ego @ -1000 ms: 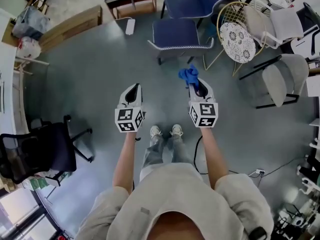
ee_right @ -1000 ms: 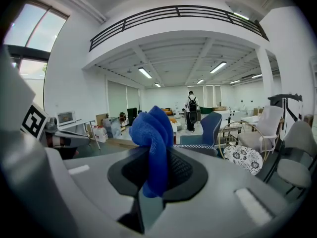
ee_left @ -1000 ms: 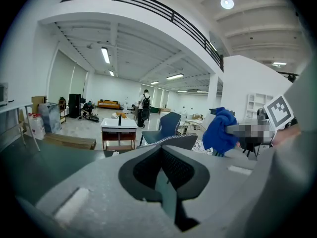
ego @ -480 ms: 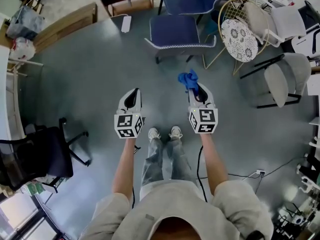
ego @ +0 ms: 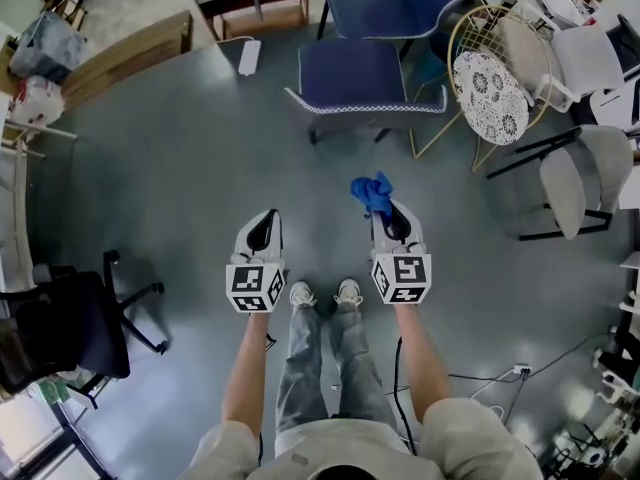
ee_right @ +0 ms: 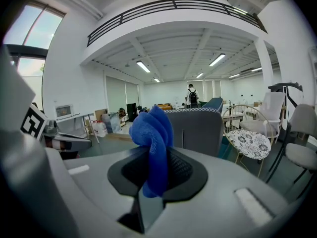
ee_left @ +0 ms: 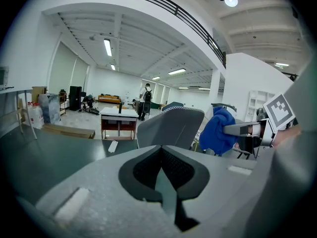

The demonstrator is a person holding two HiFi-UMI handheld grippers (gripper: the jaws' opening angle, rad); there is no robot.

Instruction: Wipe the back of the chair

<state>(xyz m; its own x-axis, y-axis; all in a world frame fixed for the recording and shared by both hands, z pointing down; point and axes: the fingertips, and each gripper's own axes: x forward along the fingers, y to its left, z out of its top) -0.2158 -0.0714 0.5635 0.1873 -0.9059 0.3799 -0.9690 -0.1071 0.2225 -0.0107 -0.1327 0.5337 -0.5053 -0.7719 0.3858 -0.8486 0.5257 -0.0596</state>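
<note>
Blue cloth [ee_right: 151,133], bunched into a wad, is pinched tight in the jaws of the right gripper [ego: 384,208], and most of it sticks up and out past the tips. The left gripper [ego: 266,218] has its jaws pressed together on nothing at all, and it is held level with the other one, out in front of the person's waist. From where I stand, the job looks as if it has not started. The chair [ego: 365,68], a dark blue one with a pale stitched edge along the top of its back, stands at about twelve o'clock from the person, with bare grey floor [ego: 180,168] between it and both grippers. Its back is turned toward the person, so the side to be wiped faces the right way. The cloth is clear of it and nothing is touching the chair. I can't tell from here whether the back is dusty or marked. Off at two o'clock there is a wire chair [ego: 490,83] with a patterned cushion, and a black office chair [ego: 60,333] sits at about eight o'clock, and neither is in the way. By my reckoning everything is left to do: closing the gap, putting the cloth flat against the chair back, and working across it from the top edge downward. The free left gripper could perhaps steady the frame meanwhile.
</note>
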